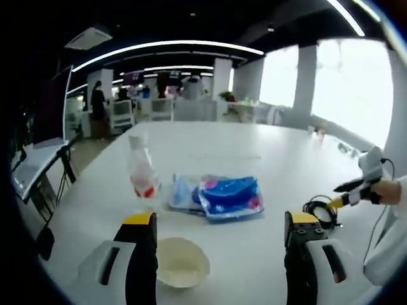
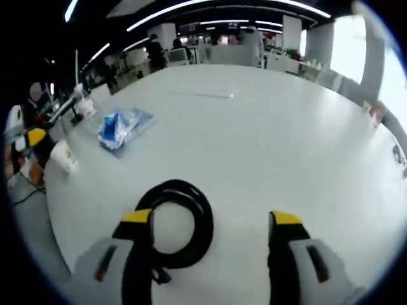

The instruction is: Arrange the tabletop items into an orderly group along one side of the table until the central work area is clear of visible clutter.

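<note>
In the left gripper view my left gripper [image 1: 219,219] is open above the white table [image 1: 210,143], nothing between its jaws. A white bowl [image 1: 182,261] sits just inside its left jaw. Beyond lie blue plastic packets [image 1: 219,196], with a clear bottle [image 1: 142,169] upright to their left. A coiled black cable [image 1: 321,210] lies at the right, and the right gripper [image 1: 344,194] hovers over it. In the right gripper view my right gripper [image 2: 211,219] is open, the cable coil [image 2: 184,223] lying by its left jaw. The packets [image 2: 122,124], bowl [image 2: 63,156] and left gripper [image 2: 30,137] show at the far left.
The table edge [image 2: 60,210] runs close by on the left of the right gripper view. A wide bare stretch of table [image 2: 267,127] reaches far ahead. Small items [image 2: 376,112] sit at its far right edge. Desks, chairs and people stand in the office beyond.
</note>
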Action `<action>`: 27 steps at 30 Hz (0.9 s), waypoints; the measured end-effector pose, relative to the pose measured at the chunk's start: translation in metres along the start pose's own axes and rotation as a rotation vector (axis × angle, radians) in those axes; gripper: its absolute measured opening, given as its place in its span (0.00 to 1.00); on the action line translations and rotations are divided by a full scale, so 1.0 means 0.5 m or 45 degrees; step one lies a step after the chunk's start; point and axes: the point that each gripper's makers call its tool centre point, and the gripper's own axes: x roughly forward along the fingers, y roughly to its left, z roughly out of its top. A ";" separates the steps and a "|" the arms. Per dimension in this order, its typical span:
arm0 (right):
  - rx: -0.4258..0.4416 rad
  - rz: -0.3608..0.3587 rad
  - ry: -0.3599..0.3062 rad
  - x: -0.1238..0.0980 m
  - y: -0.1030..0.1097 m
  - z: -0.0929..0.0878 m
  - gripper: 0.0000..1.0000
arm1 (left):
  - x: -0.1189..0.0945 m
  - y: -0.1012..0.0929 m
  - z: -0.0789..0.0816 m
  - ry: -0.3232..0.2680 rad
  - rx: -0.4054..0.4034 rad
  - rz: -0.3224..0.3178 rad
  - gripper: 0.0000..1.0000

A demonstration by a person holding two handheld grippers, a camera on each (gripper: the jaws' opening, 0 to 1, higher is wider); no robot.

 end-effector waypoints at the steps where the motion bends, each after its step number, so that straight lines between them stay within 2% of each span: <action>1: 0.004 -0.006 0.002 0.000 -0.002 0.001 0.71 | 0.007 0.004 0.001 0.017 -0.030 -0.010 0.80; 6: 0.017 -0.003 -0.009 -0.005 0.000 0.012 0.71 | 0.027 0.017 -0.001 0.132 -0.004 -0.021 0.77; 12: -0.003 -0.001 0.000 0.000 0.012 0.021 0.70 | 0.047 0.031 0.019 0.159 -0.045 -0.025 0.72; 16: -0.043 0.005 0.000 0.006 0.024 0.035 0.69 | 0.074 0.030 0.024 0.176 -0.020 -0.047 0.70; 19: -0.050 0.022 -0.017 0.008 0.038 0.057 0.68 | 0.094 0.027 0.026 0.202 0.000 -0.070 0.70; 24: -0.088 0.050 -0.044 0.017 0.062 0.090 0.66 | 0.127 0.039 0.038 0.207 0.000 -0.059 0.70; 27: -0.105 0.064 -0.053 0.022 0.080 0.106 0.66 | 0.151 0.036 0.036 0.226 0.001 -0.087 0.69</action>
